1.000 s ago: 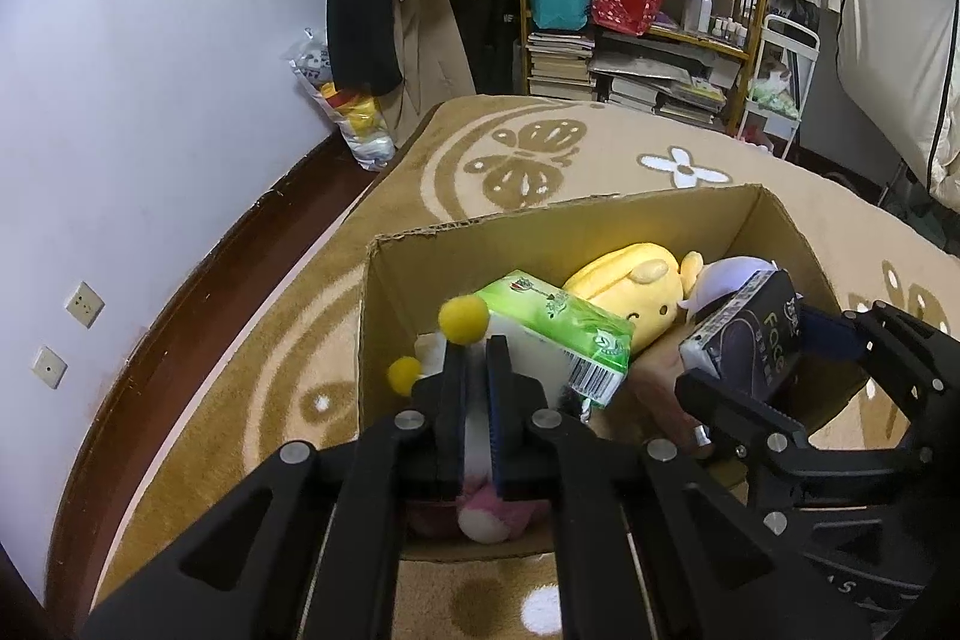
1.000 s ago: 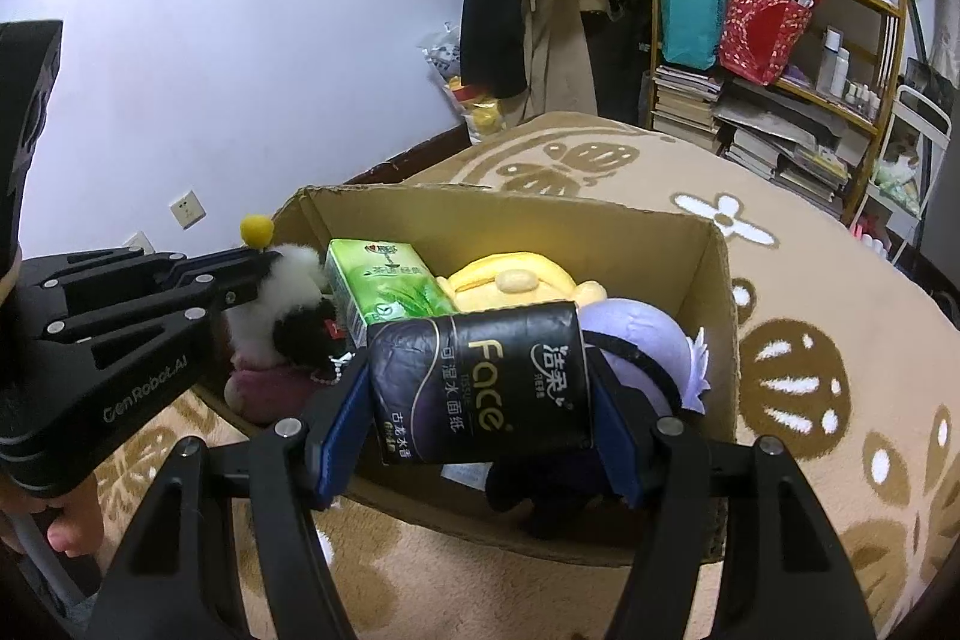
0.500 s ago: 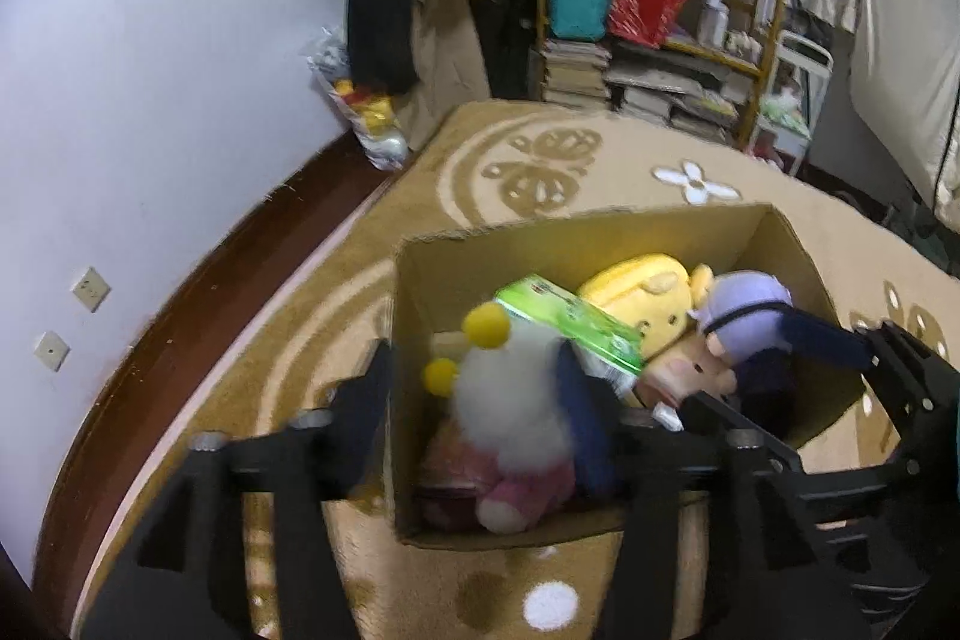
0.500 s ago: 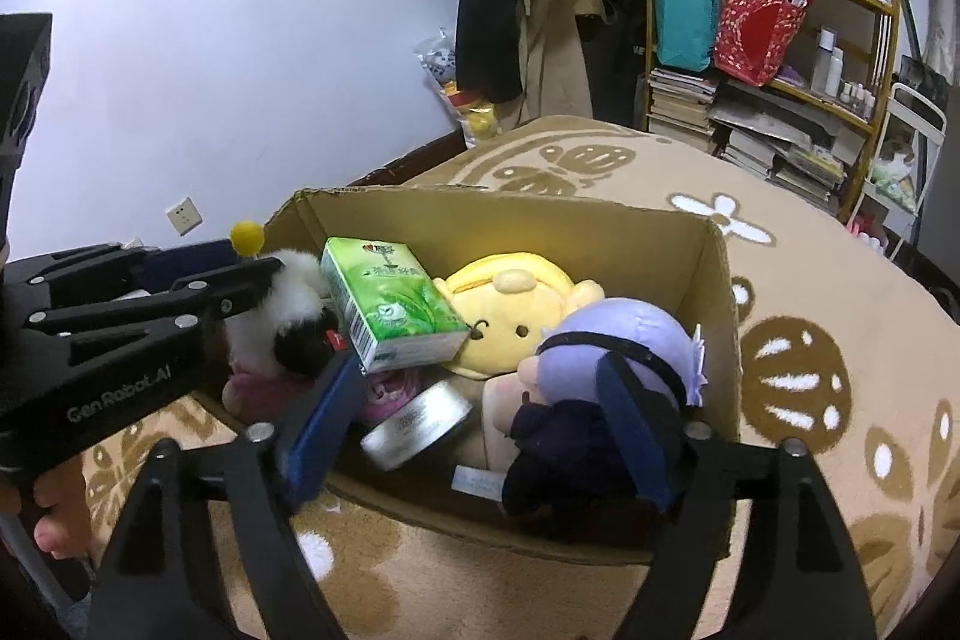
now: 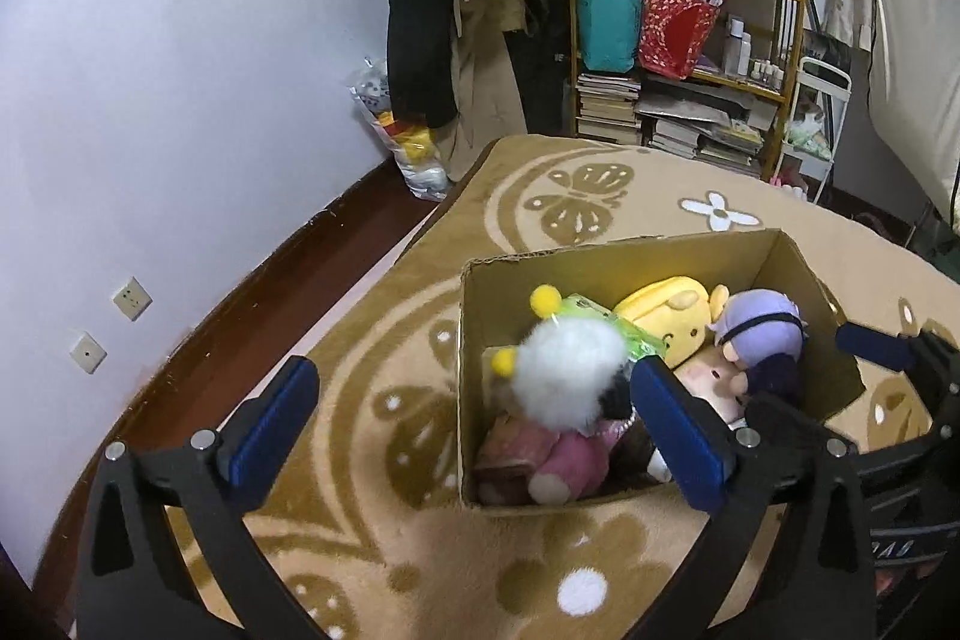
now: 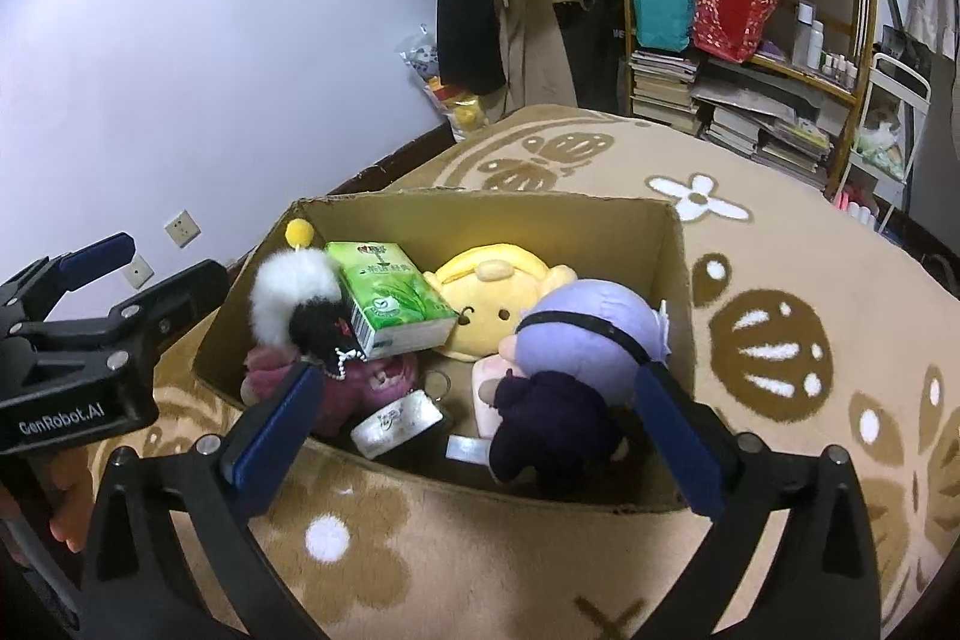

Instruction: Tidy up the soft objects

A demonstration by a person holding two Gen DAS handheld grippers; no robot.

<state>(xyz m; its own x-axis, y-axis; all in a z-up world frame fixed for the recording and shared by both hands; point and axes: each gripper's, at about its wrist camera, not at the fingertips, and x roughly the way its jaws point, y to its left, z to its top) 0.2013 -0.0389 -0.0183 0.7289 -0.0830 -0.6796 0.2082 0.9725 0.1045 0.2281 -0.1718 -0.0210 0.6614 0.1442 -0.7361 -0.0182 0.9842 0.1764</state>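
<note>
Cardboard box (image 6: 672, 280): lies ahead of your left gripper (image 5: 480, 424) and right gripper (image 6: 474, 424); jaws released, empty.

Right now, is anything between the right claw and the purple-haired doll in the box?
Nothing visible. The right claw is open, above the near wall of the cardboard box, and the purple-haired doll lies uncovered between its fingers' line of sight.

The left gripper (image 5: 474, 424) hangs above the near-left corner of the cardboard box (image 5: 630, 259), its blue-padded fingers (image 5: 273, 418) spread wide and holding nothing. The right gripper (image 6: 474, 424) hovers over the box's near rim, fingers equally wide apart, empty.
</note>
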